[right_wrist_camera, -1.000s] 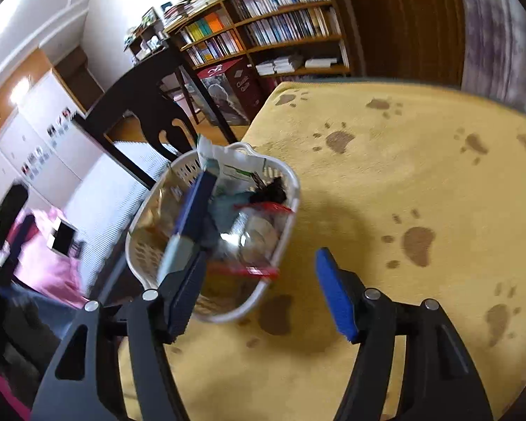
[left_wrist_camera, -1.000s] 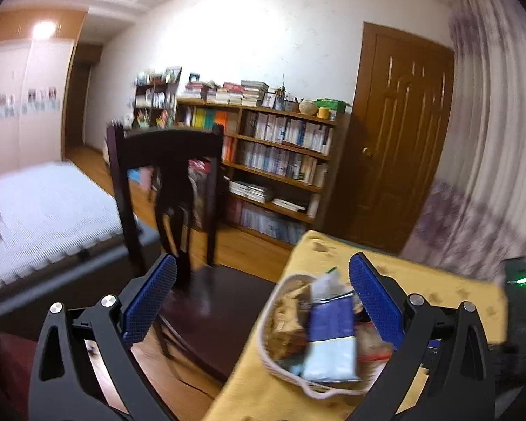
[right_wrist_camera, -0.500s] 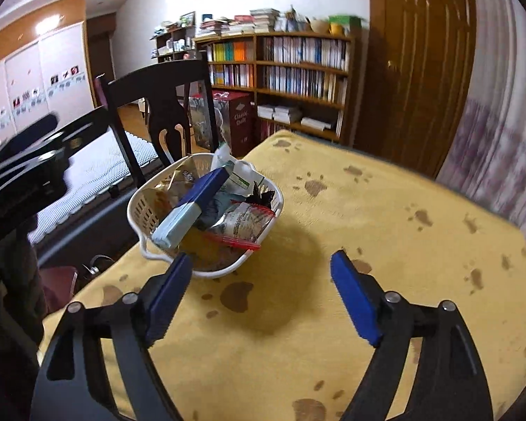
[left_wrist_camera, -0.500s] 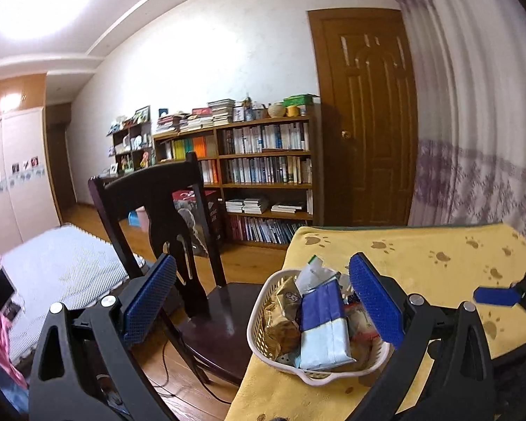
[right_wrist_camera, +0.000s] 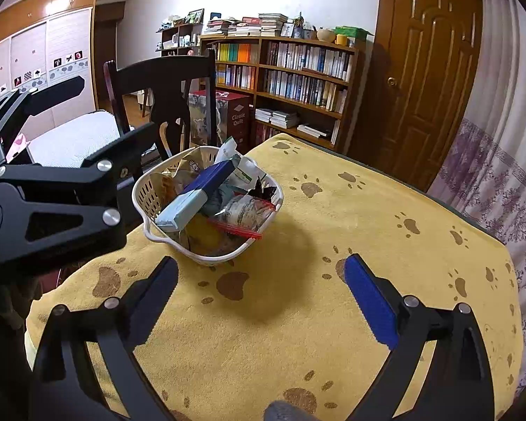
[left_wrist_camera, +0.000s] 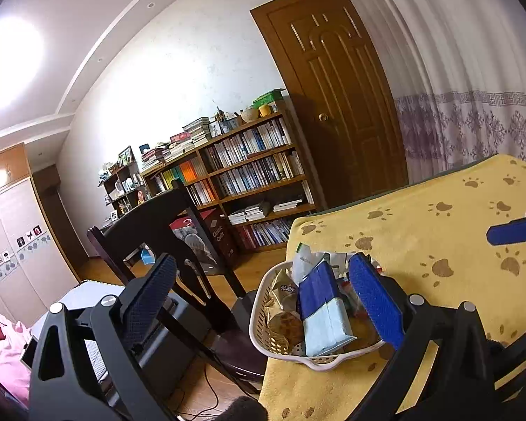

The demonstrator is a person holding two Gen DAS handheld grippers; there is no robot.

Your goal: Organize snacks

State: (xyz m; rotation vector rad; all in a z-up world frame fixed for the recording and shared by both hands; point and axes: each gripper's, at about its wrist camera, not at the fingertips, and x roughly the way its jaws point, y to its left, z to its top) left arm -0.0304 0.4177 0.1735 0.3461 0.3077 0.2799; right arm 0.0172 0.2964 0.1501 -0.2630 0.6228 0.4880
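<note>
On yellow paw-print cloth (right_wrist_camera: 333, 333) | white basket (right_wrist_camera: 147, 189) near table edge, full of snacks, blue-white pack (right_wrist_camera: 196, 193) on top | R gripper (right_wrist_camera: 261, 301) wide open, empty | L gripper (left_wrist_camera: 259, 301) open, prob. empty, beside basket

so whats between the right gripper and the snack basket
Nothing. In the right wrist view only bare yellow paw-print cloth lies between the open right gripper and the white basket of snacks.

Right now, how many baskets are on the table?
1: the white basket sits at the near-left corner of the yellow table, by the chair, heaped with snack packets.
</note>
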